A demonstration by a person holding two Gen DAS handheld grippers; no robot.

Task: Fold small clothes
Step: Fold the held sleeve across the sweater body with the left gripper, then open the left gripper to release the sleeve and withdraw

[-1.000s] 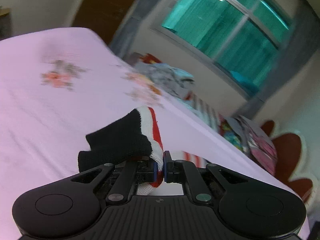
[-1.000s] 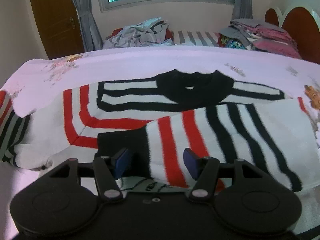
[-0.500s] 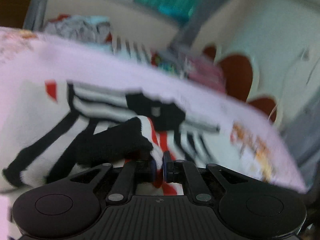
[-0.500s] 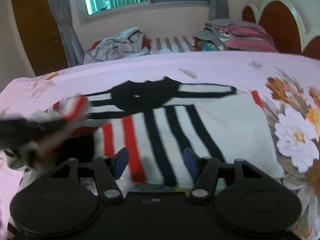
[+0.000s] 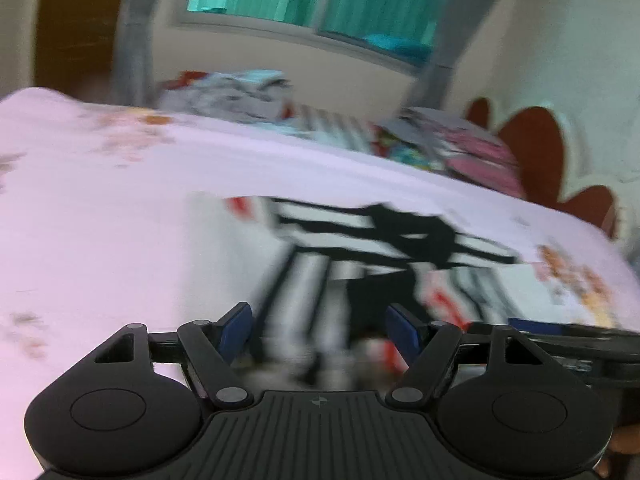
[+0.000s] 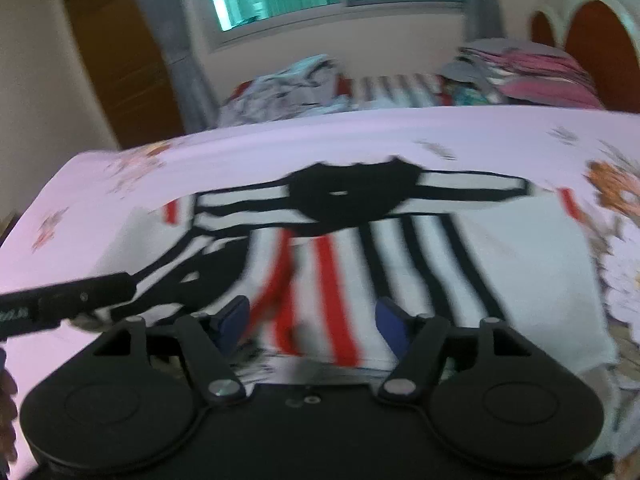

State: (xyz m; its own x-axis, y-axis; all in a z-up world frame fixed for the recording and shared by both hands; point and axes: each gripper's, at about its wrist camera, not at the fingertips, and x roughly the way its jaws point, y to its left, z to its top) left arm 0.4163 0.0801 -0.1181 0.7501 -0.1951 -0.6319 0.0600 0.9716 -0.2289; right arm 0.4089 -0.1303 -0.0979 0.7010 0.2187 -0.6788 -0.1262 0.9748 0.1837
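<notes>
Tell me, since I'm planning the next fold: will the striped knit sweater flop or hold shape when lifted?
The white knit sweater with red and black stripes probably flops: it lies flat, following the pink bedsheet. Likely light and grippy, being soft knit.

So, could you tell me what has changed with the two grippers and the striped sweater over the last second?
The left gripper, shut on the sweater's black cuff a second ago, carried that sleeve across the body and has let go; it is open now. The sleeve lies folded over the striped sweater. The right gripper stayed open, and the sweater stayed on the pink bedsheet.
</notes>
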